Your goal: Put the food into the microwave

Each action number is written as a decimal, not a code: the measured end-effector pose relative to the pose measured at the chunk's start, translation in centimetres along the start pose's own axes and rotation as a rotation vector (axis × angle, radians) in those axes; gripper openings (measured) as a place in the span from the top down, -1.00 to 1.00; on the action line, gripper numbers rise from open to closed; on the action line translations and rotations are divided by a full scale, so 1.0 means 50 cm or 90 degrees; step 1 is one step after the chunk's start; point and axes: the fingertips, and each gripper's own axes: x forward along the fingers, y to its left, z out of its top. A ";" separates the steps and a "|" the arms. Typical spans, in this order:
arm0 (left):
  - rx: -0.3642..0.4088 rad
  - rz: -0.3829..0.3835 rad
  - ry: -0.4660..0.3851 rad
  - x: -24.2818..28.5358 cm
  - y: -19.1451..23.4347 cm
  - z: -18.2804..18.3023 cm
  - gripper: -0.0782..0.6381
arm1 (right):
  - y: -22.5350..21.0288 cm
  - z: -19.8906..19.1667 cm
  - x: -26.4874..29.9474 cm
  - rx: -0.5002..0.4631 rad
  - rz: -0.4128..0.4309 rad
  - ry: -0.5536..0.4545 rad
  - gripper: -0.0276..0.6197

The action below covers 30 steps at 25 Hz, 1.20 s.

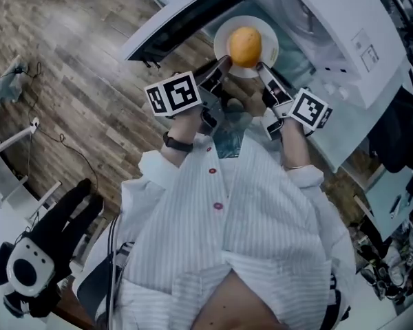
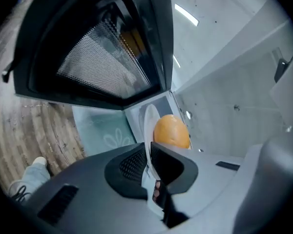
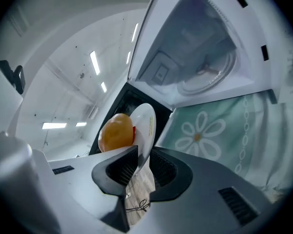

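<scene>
A white plate (image 1: 261, 31) carries an orange, round piece of food (image 1: 246, 46). It hangs in front of the open white microwave (image 1: 344, 40). My left gripper (image 1: 224, 64) is shut on the plate's left rim and my right gripper (image 1: 261, 69) is shut on its right rim. In the left gripper view the plate (image 2: 149, 126) stands edge-on between the jaws, with the food (image 2: 171, 132) just beyond. In the right gripper view the plate (image 3: 144, 127) sits between the jaws with the food (image 3: 115, 132) to its left, and the microwave cavity with its glass turntable (image 3: 205, 79) is ahead.
The microwave door (image 1: 182, 16) swings open to the left, dark inside with a mesh window (image 2: 105, 62). The microwave stands on a pale green cloth with a daisy print (image 3: 210, 130). Wooden floor (image 1: 69, 81) lies left. A black and white device (image 1: 34, 263) sits at lower left.
</scene>
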 end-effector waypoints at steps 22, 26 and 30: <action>0.074 -0.107 0.321 0.146 -0.042 -0.102 0.71 | -0.089 -0.008 -0.138 0.141 -0.162 -0.293 0.64; 0.070 -0.099 0.315 0.149 -0.034 -0.103 0.71 | -0.097 -0.009 -0.134 0.146 -0.160 -0.287 0.64; 0.073 -0.094 0.303 0.166 -0.040 -0.098 0.71 | -0.108 0.004 -0.137 0.148 -0.159 -0.279 0.64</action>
